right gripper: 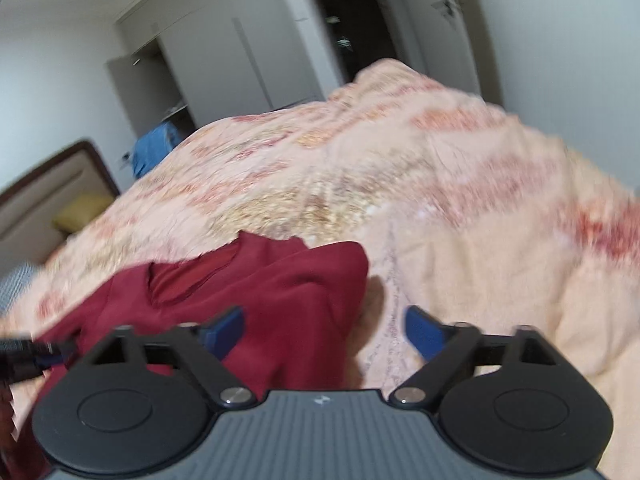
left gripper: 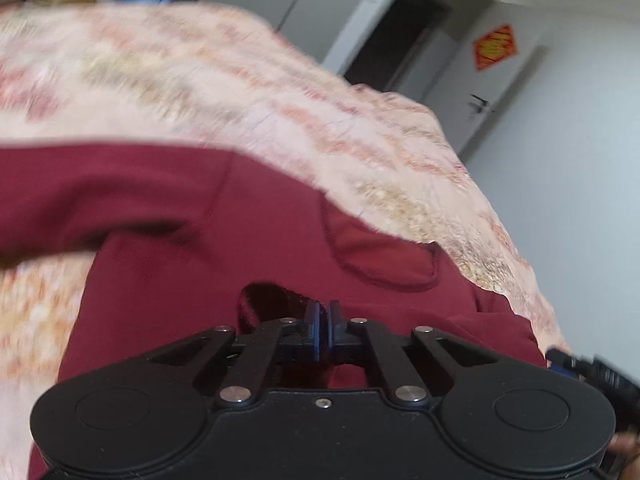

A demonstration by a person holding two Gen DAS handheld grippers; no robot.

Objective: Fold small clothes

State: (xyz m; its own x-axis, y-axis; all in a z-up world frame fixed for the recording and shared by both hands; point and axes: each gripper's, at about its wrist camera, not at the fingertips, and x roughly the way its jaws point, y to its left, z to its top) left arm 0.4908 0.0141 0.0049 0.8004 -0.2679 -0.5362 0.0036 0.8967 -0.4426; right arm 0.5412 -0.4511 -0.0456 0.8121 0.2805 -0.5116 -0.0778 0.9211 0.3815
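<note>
My left claw (left gripper: pixel 323 322) is pinched on the dark red knit garment (left gripper: pixel 224 216), whose free corner (right gripper: pixel 340 264) lies at eleven o'clock from my spread, empty right claw (right gripper: pixel 324 334).

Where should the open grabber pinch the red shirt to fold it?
Probably the red shirt's loose right edge, where it curls up off the blanket. The right gripper already straddles that edge, so come in low from the bare blanket side and pinch the raised fold.

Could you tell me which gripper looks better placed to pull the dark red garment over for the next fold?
Left. The left gripper has its jaws shut over the red garment, while the right gripper is open, holding nothing.
</note>
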